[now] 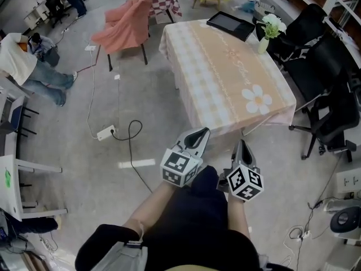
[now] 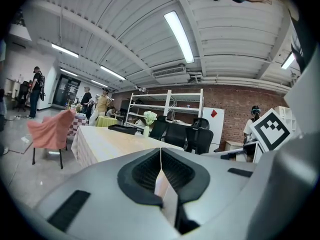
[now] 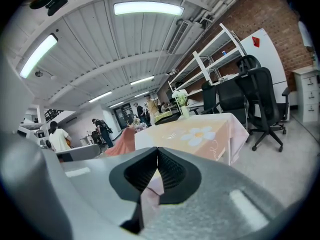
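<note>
Where the left gripper is hovering: over the grey floor, just in front of the person's body and near the short end of the table, touching nothing.
Left jaws: they are pressing together at the tips in the left gripper view, with the black pads meeting in one thin line and nothing sitting between them.
Right gripper: it is hanging just beside the left one, also over the floor and pointing toward the same table end.
Right jaws: they are closing fully on each other in the right gripper view, pad against pad, and are gripping nothing.
Table: it is standing ahead of both grippers and apart from them, and a checked, peach-coloured tablecloth is hanging over its edges.
Daisy print: it is showing on the cloth at the corner nearest the right gripper.
Far end of the table: a dark tray is lying flat, and a vase with white flowers is standing upright beside it.
Around the table: a chair under a pink cloth is standing to the left, and black office chairs are crowding the right side.
Floor, left of the grippers: a white power strip is lying with its cables.
</note>
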Motion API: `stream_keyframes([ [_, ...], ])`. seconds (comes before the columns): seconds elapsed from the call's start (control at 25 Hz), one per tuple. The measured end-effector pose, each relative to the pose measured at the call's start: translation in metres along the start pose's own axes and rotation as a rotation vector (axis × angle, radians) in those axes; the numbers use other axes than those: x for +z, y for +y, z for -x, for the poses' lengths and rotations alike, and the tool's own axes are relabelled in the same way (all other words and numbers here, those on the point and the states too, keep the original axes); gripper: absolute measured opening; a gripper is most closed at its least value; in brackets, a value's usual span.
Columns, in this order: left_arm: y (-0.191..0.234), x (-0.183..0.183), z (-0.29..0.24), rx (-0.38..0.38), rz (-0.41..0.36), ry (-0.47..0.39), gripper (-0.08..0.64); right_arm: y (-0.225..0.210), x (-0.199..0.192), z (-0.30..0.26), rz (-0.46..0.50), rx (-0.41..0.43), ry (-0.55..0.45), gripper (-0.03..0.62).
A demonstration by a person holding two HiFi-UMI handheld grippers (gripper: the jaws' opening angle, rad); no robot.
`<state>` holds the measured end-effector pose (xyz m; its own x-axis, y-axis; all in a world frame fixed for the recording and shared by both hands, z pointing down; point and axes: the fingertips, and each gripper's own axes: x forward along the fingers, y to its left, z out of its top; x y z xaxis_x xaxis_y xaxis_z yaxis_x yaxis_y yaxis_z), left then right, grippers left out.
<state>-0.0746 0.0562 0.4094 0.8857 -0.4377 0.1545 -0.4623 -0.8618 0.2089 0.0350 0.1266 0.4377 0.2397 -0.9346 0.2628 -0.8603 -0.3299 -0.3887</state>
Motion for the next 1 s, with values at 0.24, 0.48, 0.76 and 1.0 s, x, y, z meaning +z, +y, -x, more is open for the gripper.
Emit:
stream_keyframes([
  [0.24, 0.001, -0.004, 0.002, -0.006, 0.032, 0.005, 0.012, 0.010, 0.001, -0.006, 0.030, 0.015, 0.009, 0.003],
  [0.48, 0.008, -0.005, -0.005, 0.001, 0.046, 0.013, 0.012, 0.014, 0.004, -0.011, 0.019, 0.027, 0.001, 0.003],
  [0.76, 0.007, -0.005, -0.032, -0.009, 0.043, 0.018, 0.012, -0.009, 0.015, -0.020, 0.009, 0.003, -0.024, 0.003],
  [1.0, 0.011, -0.001, -0.058, -0.008, 0.041, 0.021, 0.012, -0.028, 0.029, -0.041, 0.003, -0.007, -0.042, 0.003],
])
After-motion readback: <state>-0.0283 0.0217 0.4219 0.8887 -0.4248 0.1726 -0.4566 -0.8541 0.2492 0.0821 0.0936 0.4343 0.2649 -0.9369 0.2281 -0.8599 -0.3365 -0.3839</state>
